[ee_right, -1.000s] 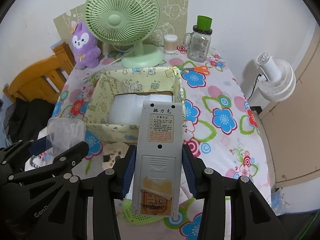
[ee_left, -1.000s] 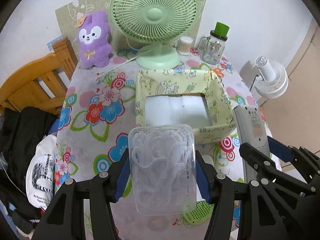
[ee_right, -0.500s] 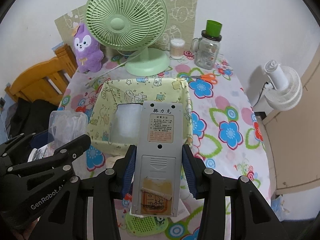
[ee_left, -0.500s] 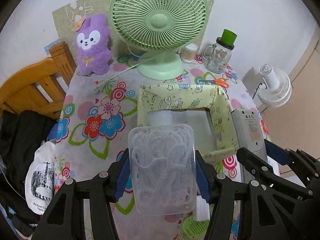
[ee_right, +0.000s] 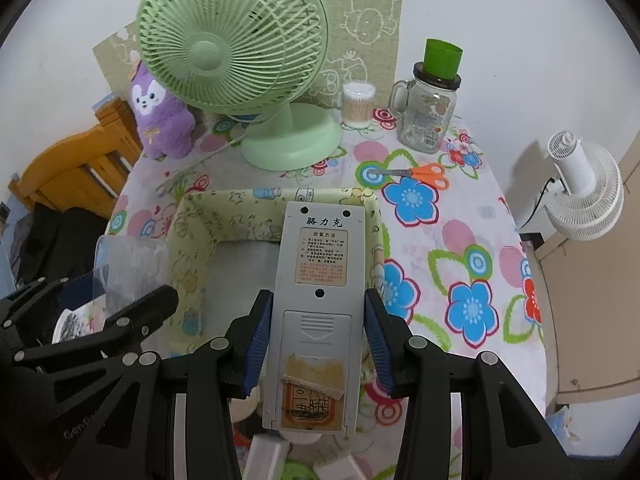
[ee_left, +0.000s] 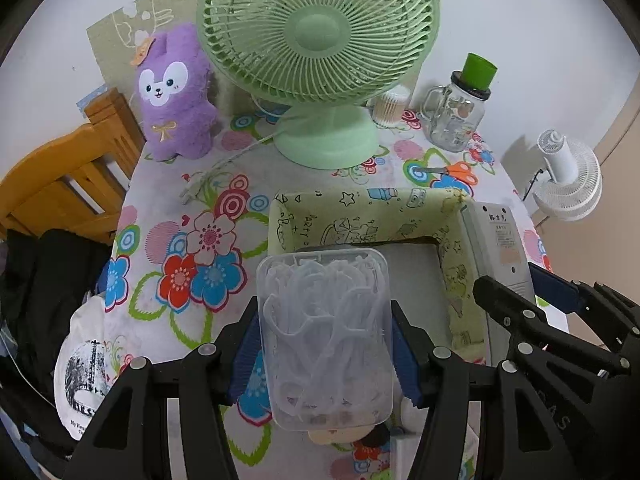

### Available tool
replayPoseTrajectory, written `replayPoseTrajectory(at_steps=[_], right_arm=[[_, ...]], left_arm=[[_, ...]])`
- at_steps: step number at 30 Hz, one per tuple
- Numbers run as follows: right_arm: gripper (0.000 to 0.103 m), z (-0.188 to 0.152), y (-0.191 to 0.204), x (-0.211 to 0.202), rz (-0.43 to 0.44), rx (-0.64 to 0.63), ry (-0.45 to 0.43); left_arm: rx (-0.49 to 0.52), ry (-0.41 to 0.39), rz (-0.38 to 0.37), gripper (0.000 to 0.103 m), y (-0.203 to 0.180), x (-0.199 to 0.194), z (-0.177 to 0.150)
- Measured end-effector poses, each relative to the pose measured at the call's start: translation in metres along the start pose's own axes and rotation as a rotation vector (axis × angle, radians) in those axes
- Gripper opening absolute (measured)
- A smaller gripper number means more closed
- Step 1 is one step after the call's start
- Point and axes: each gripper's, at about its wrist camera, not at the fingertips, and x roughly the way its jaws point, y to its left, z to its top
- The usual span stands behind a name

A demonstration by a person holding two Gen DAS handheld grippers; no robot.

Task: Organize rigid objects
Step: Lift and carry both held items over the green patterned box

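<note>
My left gripper (ee_left: 325, 354) is shut on a clear plastic box of white floss picks (ee_left: 326, 336), held above the near wall of a yellow-green patterned storage box (ee_left: 360, 216). My right gripper (ee_right: 318, 344) is shut on a grey remote control (ee_right: 318, 300), back side up, held over the storage box (ee_right: 224, 216) near its right wall. The floss box also shows in the right wrist view (ee_right: 128, 268), and the remote in the left wrist view (ee_left: 502, 256). The storage box has a pale bare floor (ee_right: 240, 276).
On the flowered tablecloth (ee_right: 460, 248) stand a green desk fan (ee_left: 320, 40), a purple plush toy (ee_left: 174, 96), a glass mug jar with a green lid (ee_right: 430, 104), a cotton swab tub (ee_right: 358, 106) and orange scissors (ee_right: 424, 172). A wooden chair (ee_left: 60, 176) stands left, a white fan (ee_right: 584, 188) right.
Both grippers have moved forward with their objects, from short of the storage box to over it. The fan and the far table items look closer.
</note>
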Motion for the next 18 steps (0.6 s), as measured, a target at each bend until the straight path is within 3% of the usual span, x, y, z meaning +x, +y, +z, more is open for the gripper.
replayPoseTrajectory(at_steps=[18], right_arm=[[0.048,0.011,-0.009,0.047,0.003,-0.01,0.067]], left_arm=[[0.011,0.044,0.041,0.061,-0.006,0.04,0.009]])
